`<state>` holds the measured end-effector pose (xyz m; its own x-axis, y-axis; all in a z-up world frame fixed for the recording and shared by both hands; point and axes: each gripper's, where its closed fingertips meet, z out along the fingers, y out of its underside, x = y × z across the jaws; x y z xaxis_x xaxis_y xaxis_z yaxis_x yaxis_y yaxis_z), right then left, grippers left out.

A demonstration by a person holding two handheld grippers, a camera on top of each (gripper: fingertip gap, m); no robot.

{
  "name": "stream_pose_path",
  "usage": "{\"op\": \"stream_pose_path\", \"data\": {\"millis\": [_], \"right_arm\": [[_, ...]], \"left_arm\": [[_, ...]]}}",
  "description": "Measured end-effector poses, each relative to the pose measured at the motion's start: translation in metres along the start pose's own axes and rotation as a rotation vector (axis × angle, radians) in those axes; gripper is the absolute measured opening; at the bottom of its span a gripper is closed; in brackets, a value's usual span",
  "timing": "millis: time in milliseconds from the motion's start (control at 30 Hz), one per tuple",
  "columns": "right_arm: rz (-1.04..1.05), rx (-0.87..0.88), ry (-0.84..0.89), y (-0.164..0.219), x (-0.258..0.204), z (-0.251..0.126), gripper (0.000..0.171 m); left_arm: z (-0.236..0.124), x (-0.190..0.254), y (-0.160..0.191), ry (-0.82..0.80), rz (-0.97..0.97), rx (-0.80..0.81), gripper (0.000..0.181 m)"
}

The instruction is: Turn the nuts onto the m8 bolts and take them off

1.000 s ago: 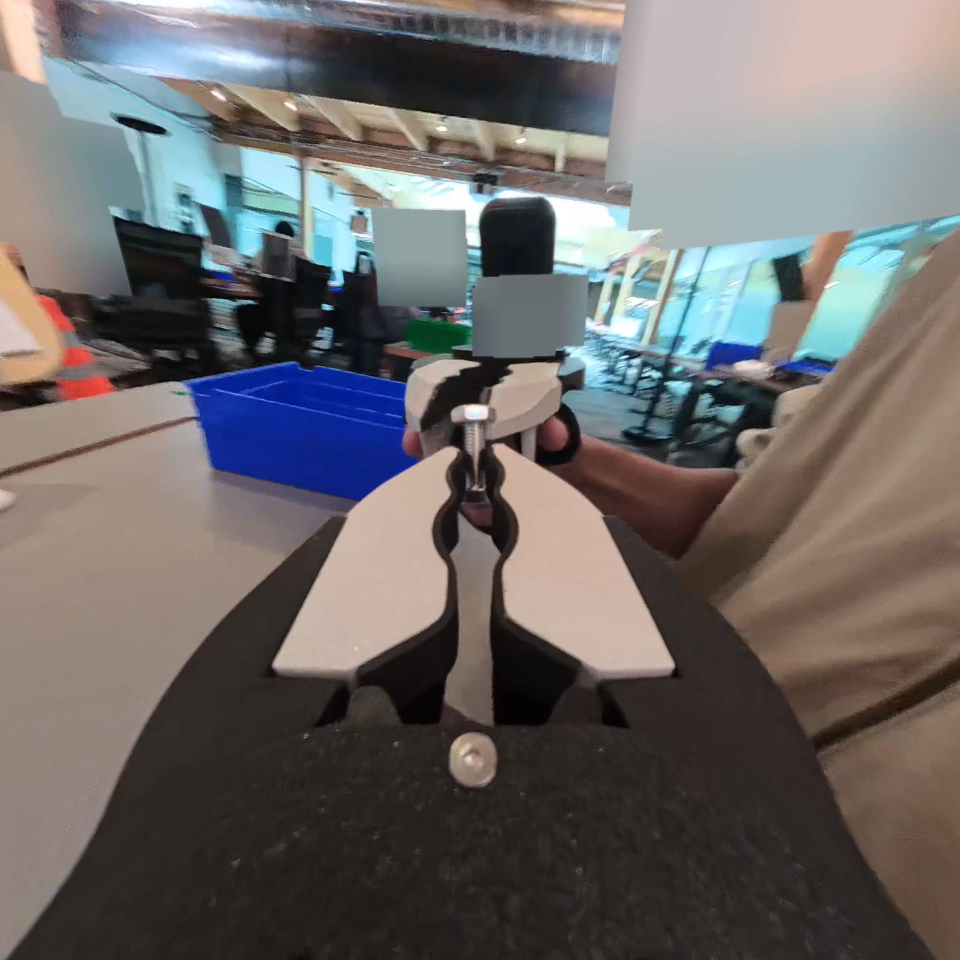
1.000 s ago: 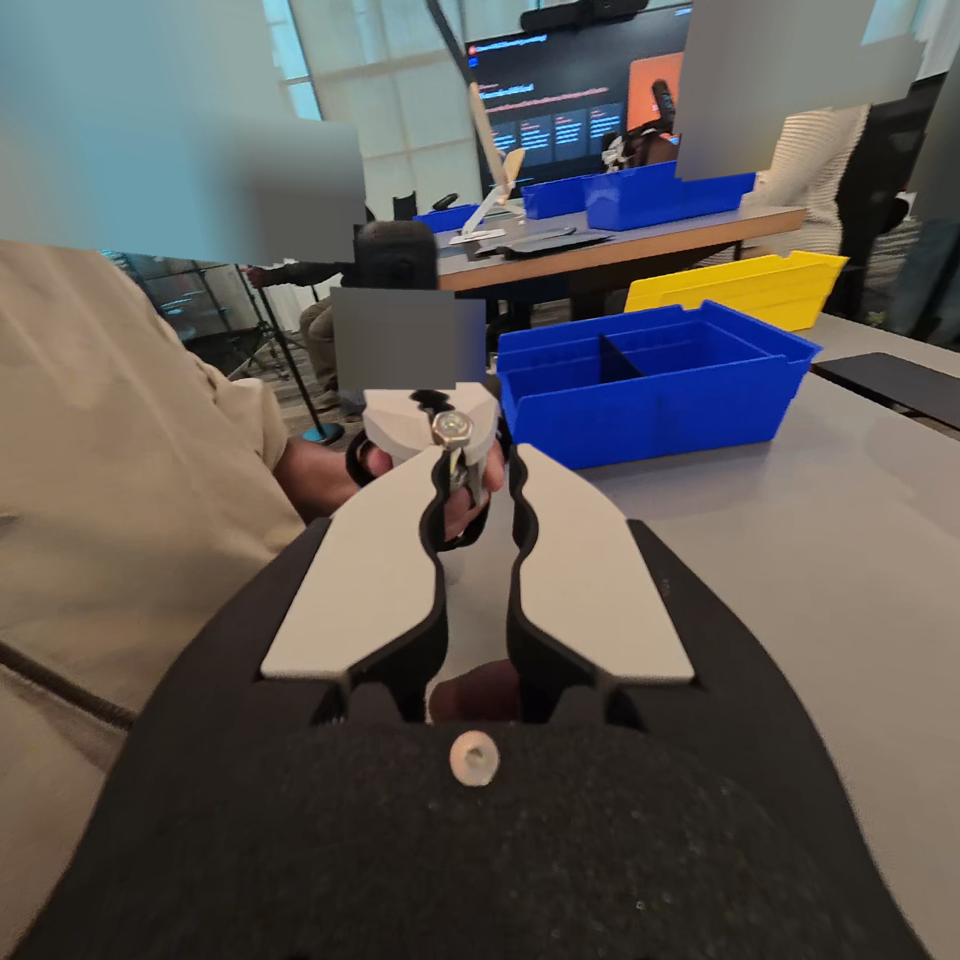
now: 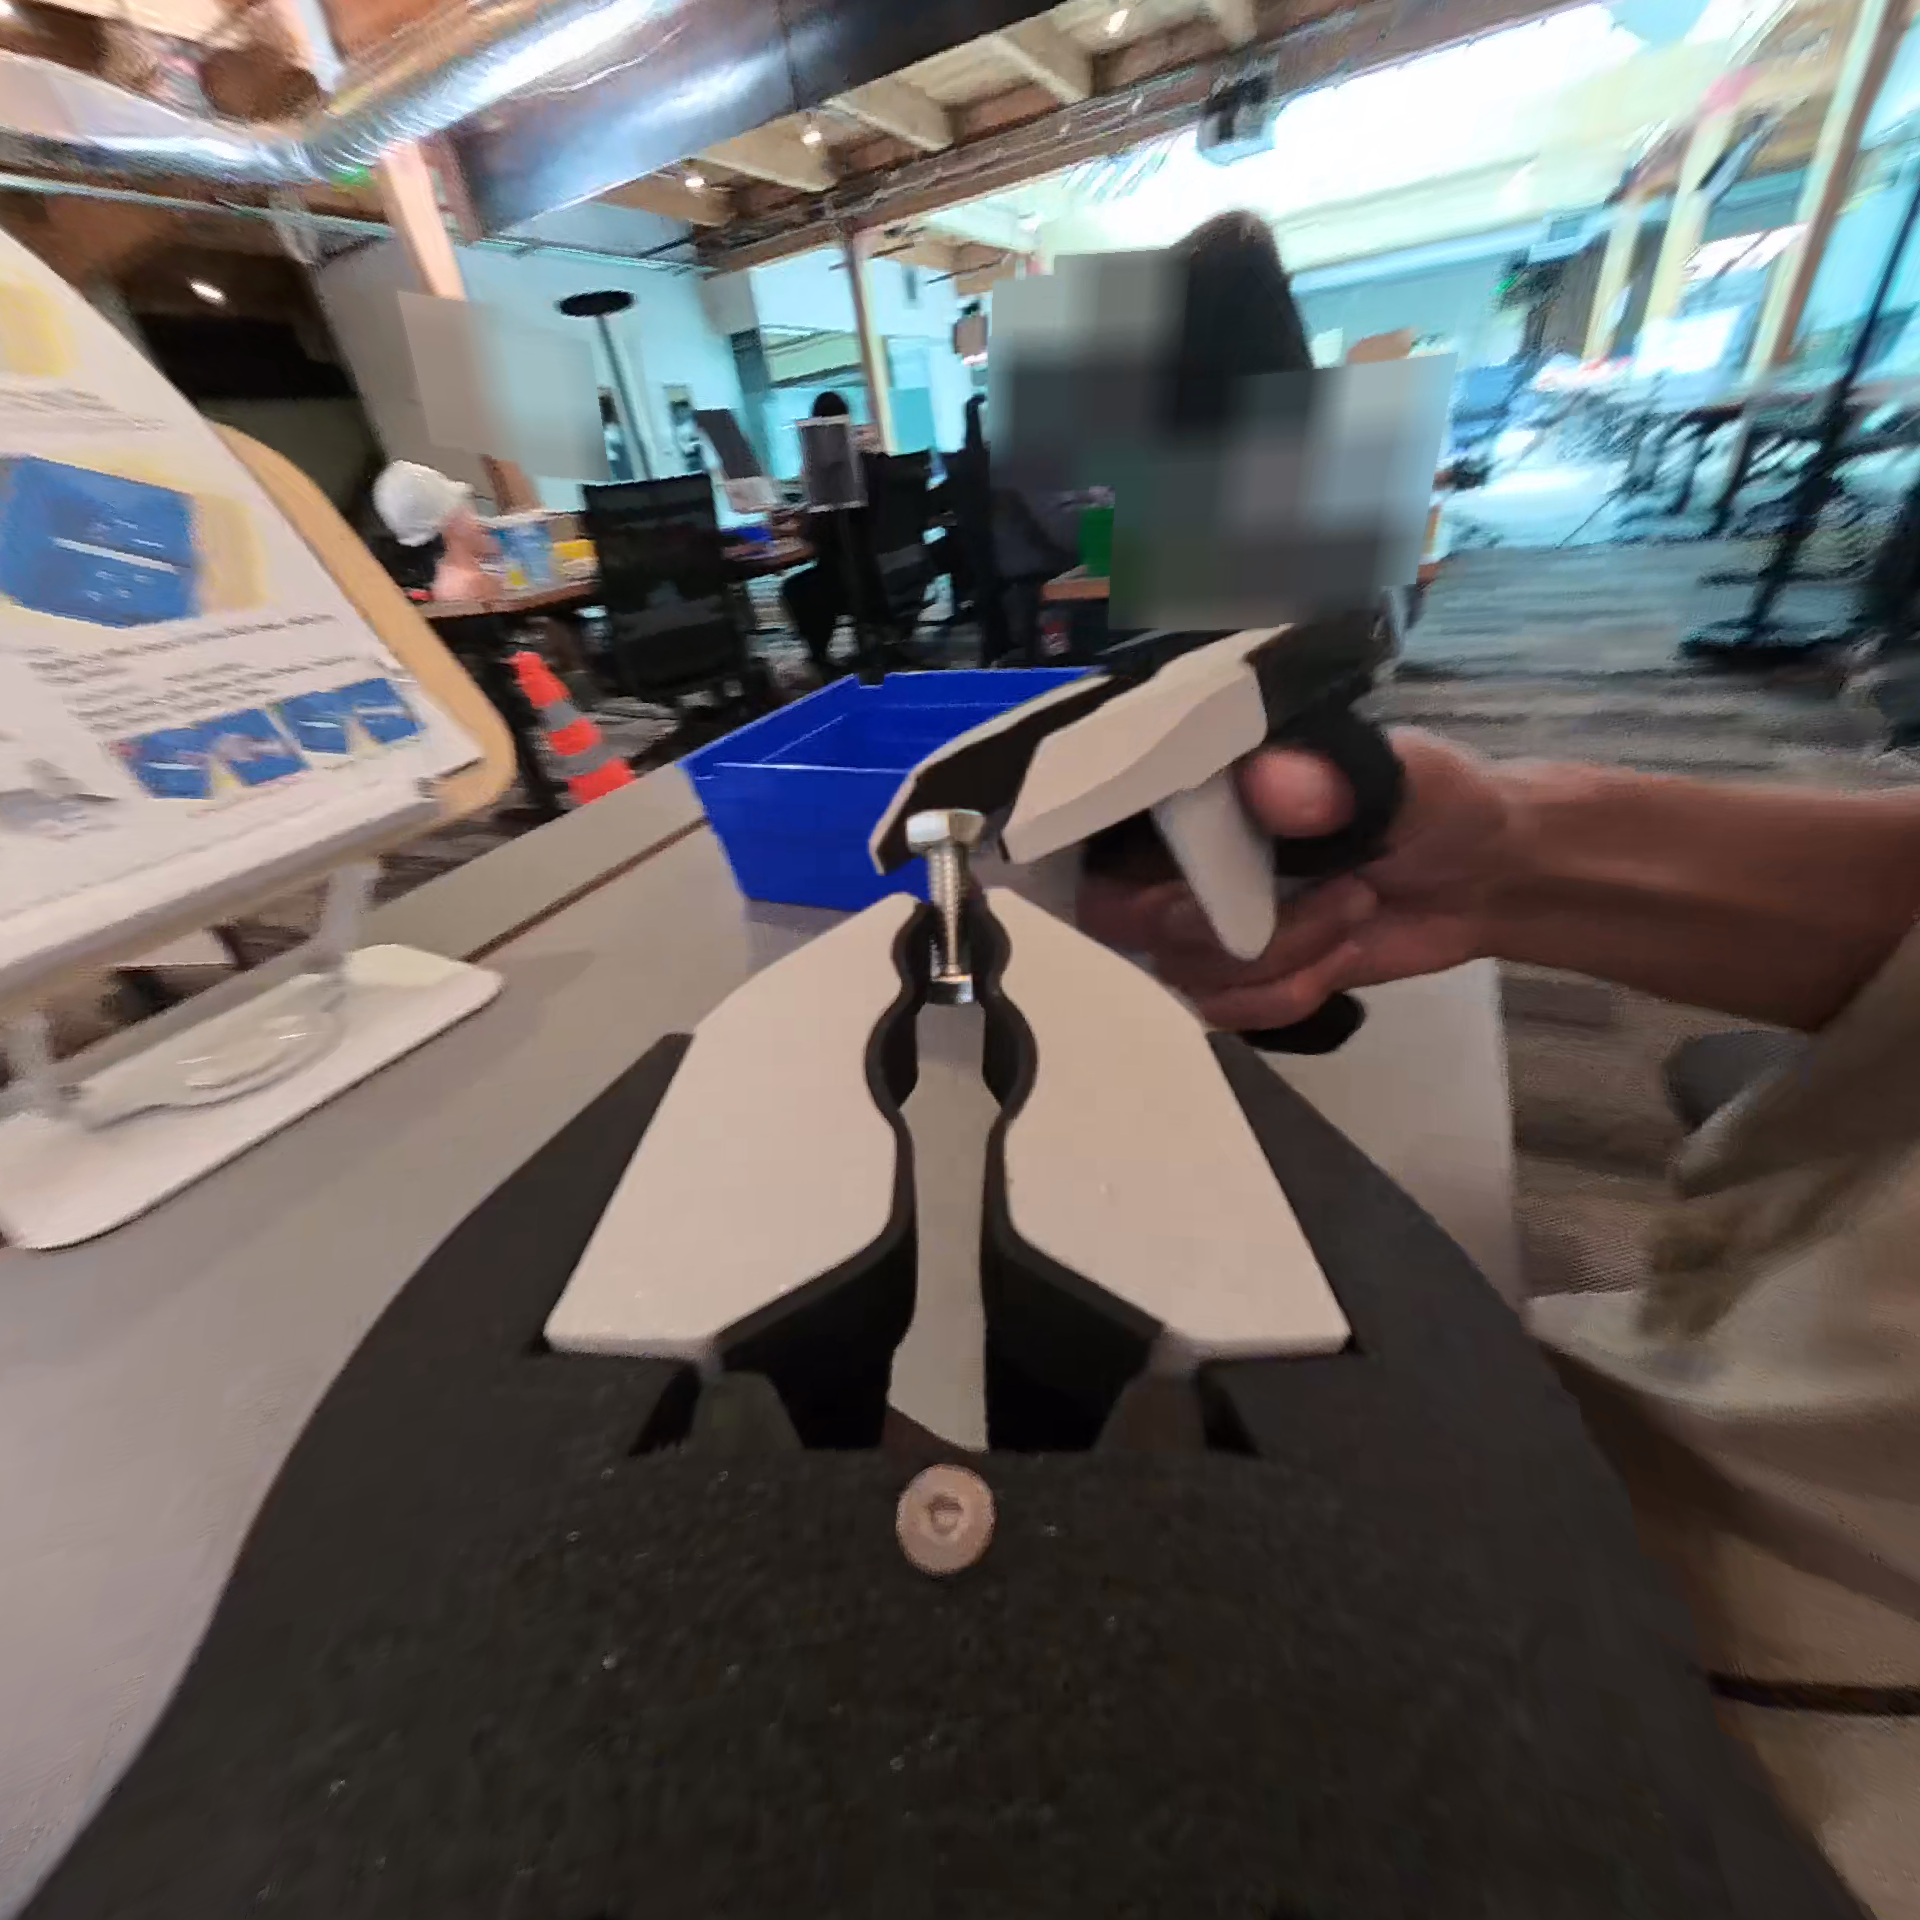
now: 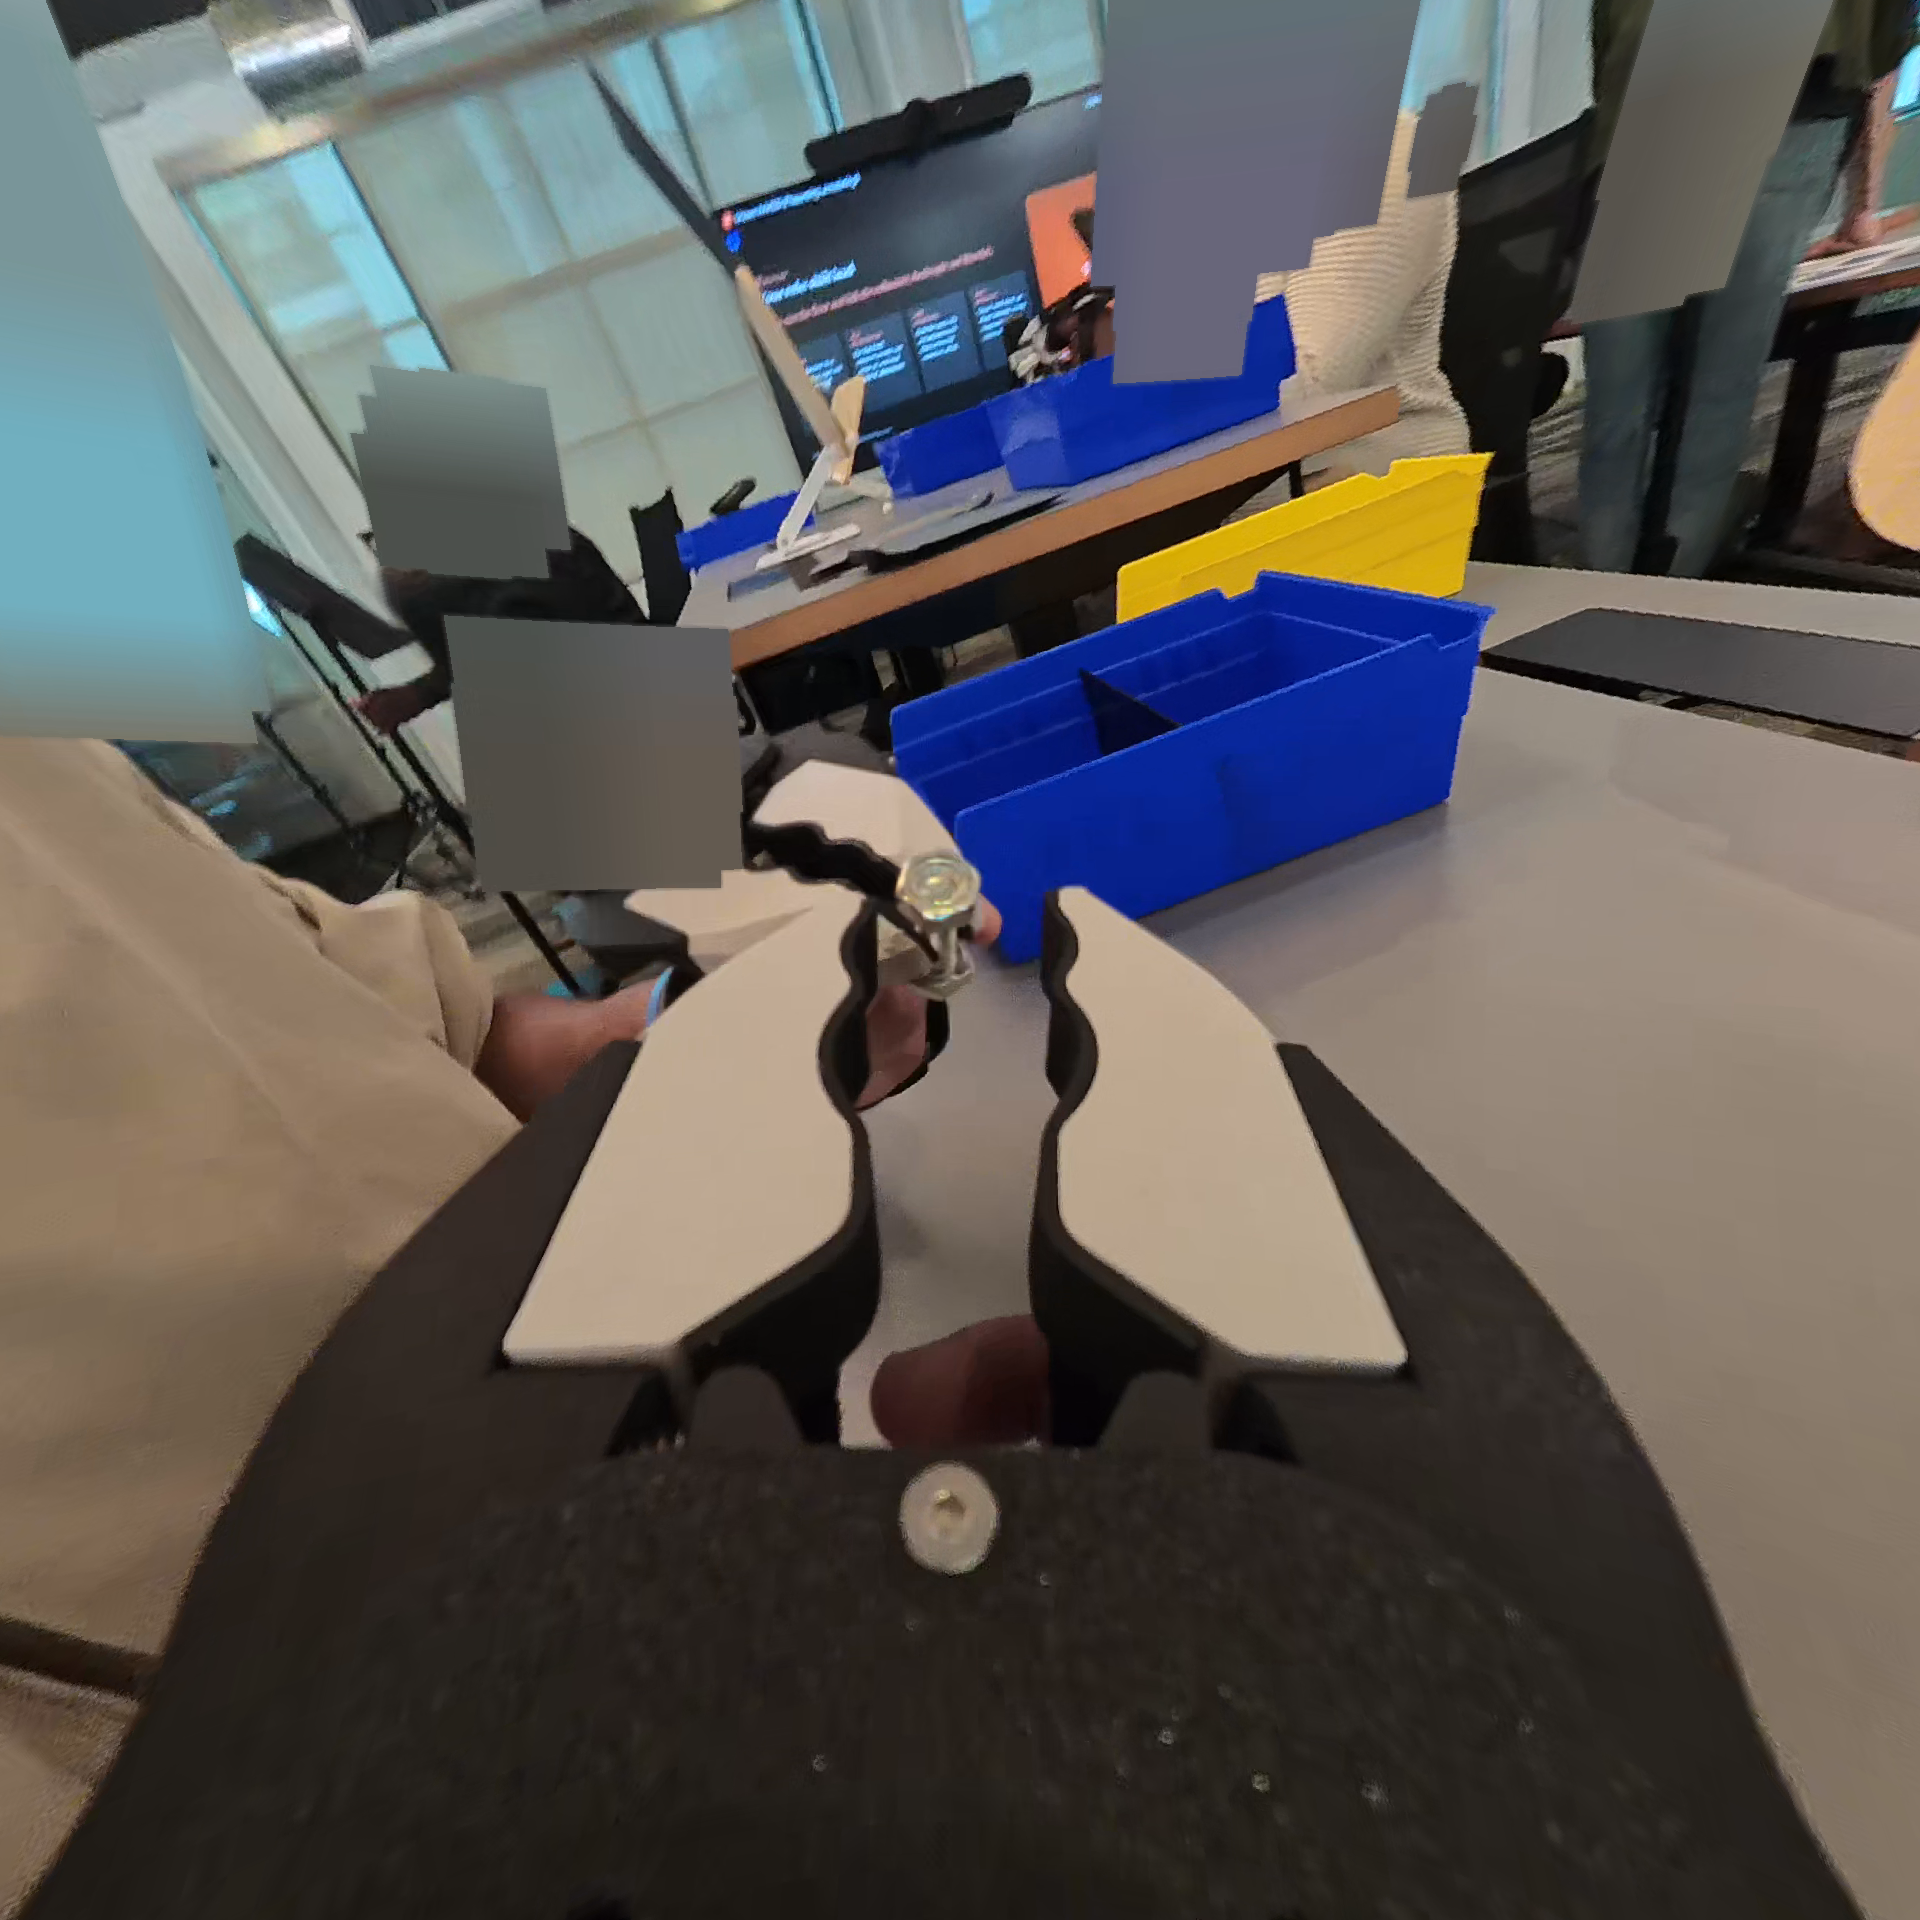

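The left tool point(image 3: 951, 961) is clamped on the silver threaded steel bolt point(image 3: 948, 904) – small, rigid, slick – so take its hex head; the right tool point(image 4: 951, 940) stands apart.

My left gripper point(image 3: 951, 935) has two pale grey finger plates with wavy black inner edges, seated in a rough-textured black body. One round silver socket screw point(image 3: 943, 1518) sits centred behind the finger roots. My right gripper point(image 4: 951, 935) is of the same build: grey plates, scalloped black liners, black grained housing, one silver screw point(image 4: 948, 1521) behind the fingers. I wear a beige garment point(image 4: 208, 1039); a dark cord or seam crosses it low down.
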<state>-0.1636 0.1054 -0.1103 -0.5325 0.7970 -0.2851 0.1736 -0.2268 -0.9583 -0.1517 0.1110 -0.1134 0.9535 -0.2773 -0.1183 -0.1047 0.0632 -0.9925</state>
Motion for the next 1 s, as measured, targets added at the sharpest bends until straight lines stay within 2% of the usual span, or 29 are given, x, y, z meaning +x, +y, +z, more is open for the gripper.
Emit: {"op": "stream_pose_path", "data": {"millis": [100,167,567,700,1000], "right_arm": [[-0.015,-0.028,-0.048,0.002,-0.003,0.004,0.026],[-0.023,-0.048,-0.040,0.005,-0.003,0.005,0.016],[0.106,0.072,-0.046,0.002,-0.001,0.004,0.015],[0.146,0.108,-0.061,-0.002,0.001,0.002,0.015],[0.144,0.114,-0.070,-0.007,-0.001,0.004,0.014]], "left_arm": [[0.000,0.004,0.003,0.071,-0.055,-0.010,0.007],[0.000,0.001,0.007,0.034,0.000,-0.028,0.007],[0.002,-0.001,0.006,-0.098,0.268,-0.053,0.009],[0.001,-0.002,0.004,-0.109,0.268,-0.052,0.026],[0.002,-0.002,0.012,-0.092,0.262,-0.078,0.031]]}}
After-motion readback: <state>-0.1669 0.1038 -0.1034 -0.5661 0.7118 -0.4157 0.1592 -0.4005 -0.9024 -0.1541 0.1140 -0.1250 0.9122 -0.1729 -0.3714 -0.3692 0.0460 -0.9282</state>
